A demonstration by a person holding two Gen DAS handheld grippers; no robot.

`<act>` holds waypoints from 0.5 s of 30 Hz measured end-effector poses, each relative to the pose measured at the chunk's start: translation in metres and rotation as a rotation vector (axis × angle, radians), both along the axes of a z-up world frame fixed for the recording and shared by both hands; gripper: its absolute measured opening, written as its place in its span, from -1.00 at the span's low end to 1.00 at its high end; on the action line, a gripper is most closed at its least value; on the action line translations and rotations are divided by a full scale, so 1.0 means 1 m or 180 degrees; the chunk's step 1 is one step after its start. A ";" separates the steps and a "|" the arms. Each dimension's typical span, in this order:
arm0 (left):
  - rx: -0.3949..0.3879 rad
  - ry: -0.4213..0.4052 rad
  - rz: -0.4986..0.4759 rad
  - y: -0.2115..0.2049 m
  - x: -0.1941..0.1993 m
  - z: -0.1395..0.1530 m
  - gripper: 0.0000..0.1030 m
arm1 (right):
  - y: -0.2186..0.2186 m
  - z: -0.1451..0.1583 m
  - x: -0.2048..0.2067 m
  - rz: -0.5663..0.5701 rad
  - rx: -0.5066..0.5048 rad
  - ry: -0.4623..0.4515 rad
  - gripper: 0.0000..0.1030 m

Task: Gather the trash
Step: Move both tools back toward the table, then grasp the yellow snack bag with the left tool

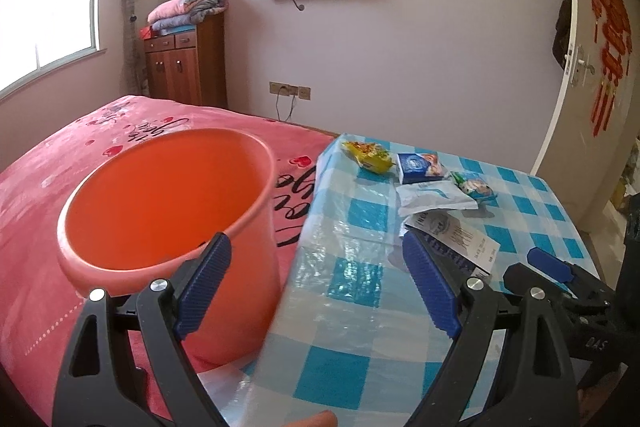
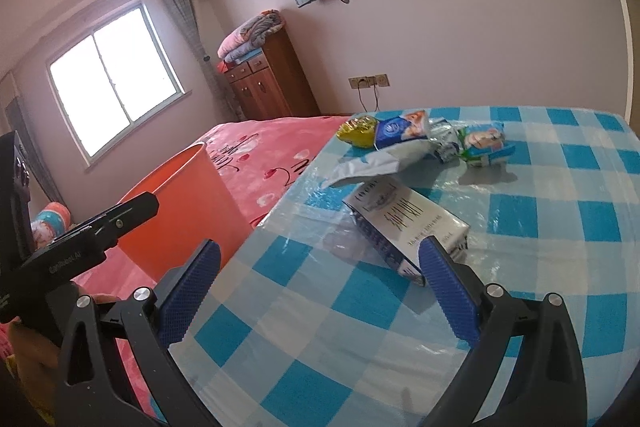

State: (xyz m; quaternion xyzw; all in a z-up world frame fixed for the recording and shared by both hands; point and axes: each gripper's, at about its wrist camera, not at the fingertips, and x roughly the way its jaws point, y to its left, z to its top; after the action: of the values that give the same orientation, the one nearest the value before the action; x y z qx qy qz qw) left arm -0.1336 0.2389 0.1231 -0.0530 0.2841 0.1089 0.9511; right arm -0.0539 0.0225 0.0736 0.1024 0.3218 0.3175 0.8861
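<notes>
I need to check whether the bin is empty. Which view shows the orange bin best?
The left wrist view: the orange bin faces the camera with its whole rim and bare inside visible. The right wrist view shows only its outer wall and part of the rim, behind the left gripper.

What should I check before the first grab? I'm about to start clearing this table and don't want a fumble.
1. Right gripper open and holding nothing: ok.
2. Left gripper open and holding nothing: ok.
3. White carton, the nearest piece, lying flat and uncovered on the checked table: ok.
4. Carton between the right fingers: not ok, it lies just ahead of the tips.
5. Orange bin upright, mouth open, beside the table edge: ok.
6. Room in the bin: ok as far as its inner wall shows; its bottom is out of sight.
</notes>
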 end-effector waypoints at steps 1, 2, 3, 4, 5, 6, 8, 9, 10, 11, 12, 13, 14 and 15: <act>0.0005 0.0013 -0.0016 -0.003 0.002 0.000 0.71 | -0.003 -0.001 0.002 0.0000 0.0009 0.0020 0.90; 0.0015 0.0023 -0.0025 -0.005 0.003 0.000 0.71 | -0.006 -0.003 0.004 0.0001 0.0011 0.0048 0.90; 0.0028 0.0033 -0.0037 -0.009 0.004 0.000 0.71 | -0.008 -0.005 0.005 0.0002 0.0008 0.0061 0.90; 0.0042 0.0045 -0.0058 -0.012 0.007 0.000 0.71 | -0.010 -0.007 0.007 0.0003 -0.0002 0.0075 0.90; 0.0050 0.0055 -0.0070 -0.015 0.009 -0.001 0.71 | -0.013 -0.009 0.008 0.0009 -0.0019 0.0091 0.90; 0.0060 0.0074 -0.0085 -0.019 0.013 -0.001 0.71 | -0.015 -0.011 0.009 0.0007 -0.0027 0.0100 0.90; 0.0061 0.0108 -0.0107 -0.023 0.020 0.000 0.71 | -0.022 -0.015 0.011 -0.0005 -0.0026 0.0138 0.90; 0.0051 0.0128 -0.0119 -0.026 0.026 0.000 0.71 | -0.024 -0.016 0.013 -0.0007 -0.0022 0.0162 0.90; 0.0039 0.0140 -0.0128 -0.029 0.031 0.001 0.71 | -0.028 -0.019 0.015 -0.0017 -0.0013 0.0198 0.90; 0.0030 0.0150 -0.0136 -0.030 0.036 0.001 0.71 | -0.032 -0.021 0.018 -0.0029 0.0005 0.0233 0.90; 0.0022 0.0171 -0.0141 -0.032 0.043 0.002 0.71 | -0.036 -0.023 0.020 -0.0041 0.0029 0.0262 0.90; 0.0019 0.0188 -0.0145 -0.033 0.049 0.003 0.71 | -0.040 -0.024 0.022 -0.0051 0.0050 0.0282 0.90; 0.0018 0.0214 -0.0156 -0.036 0.058 0.003 0.71 | -0.045 -0.027 0.025 -0.0067 0.0080 0.0316 0.90; 0.0029 0.0234 -0.0153 -0.038 0.068 0.005 0.71 | -0.050 -0.029 0.027 -0.0077 0.0102 0.0340 0.90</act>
State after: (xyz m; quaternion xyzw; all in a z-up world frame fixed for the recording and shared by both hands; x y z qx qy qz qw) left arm -0.0655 0.2011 0.1277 -0.0377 0.3195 0.0892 0.9426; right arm -0.0264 -0.0273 0.0448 0.1372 0.3622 0.3059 0.8697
